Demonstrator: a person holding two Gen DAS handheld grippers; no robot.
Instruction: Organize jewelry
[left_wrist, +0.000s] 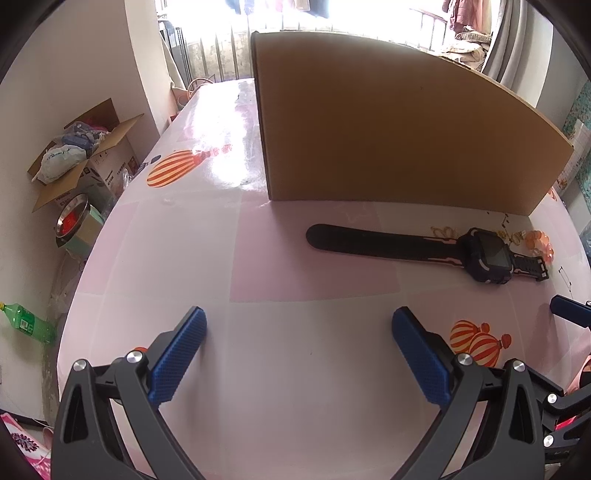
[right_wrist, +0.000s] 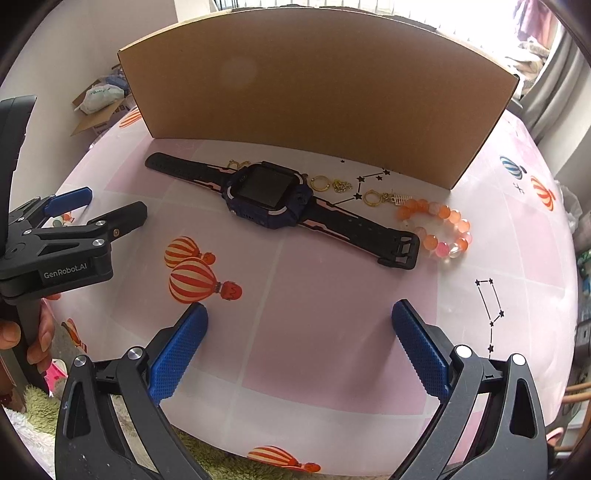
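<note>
one watch, one bracelet, two gold pieces in front of the box

on the table (right_wrist: 314, 332), with its pink-checked cloth printed with striped balloons and little star patterns, i count one dark smartwatch (right_wrist: 269, 201), laid out flat with both straps stretched straight. just beyond its buckle end lies one beaded bracelet (right_wrist: 439, 230), a loop of orange, pink and clear beads. between the watch and the box sit two gold earrings (right_wrist: 373, 198) with small chains (too tangled and small for me to make out more).

one big cardboard box (right_wrist: 314, 92) stands upright behind all of it, its plain brown side facing us; from here its inside is hidden, so i cannot tell what it holds. none of the jewelry touches it.

off the table's far left side, a second, open carton (left_wrist: 88, 147) sits below, stuffed with plastic bags and oddments, and beside it a metal bowl (left_wrist: 74, 221) with something red inside. one green bottle (left_wrist: 26, 319) lies lower down on that side.

both tools hover near the table's front edge. the left gripper (left_wrist: 299, 354) has its blue pads spread wide with nothing between them, over bare cloth to the left of the watch. the right gripper (right_wrist: 299, 347) is equally wide apart and empty, pointed toward the watch, well short of it. a hand (right_wrist: 22, 343) wraps the left tool's handle.
</note>
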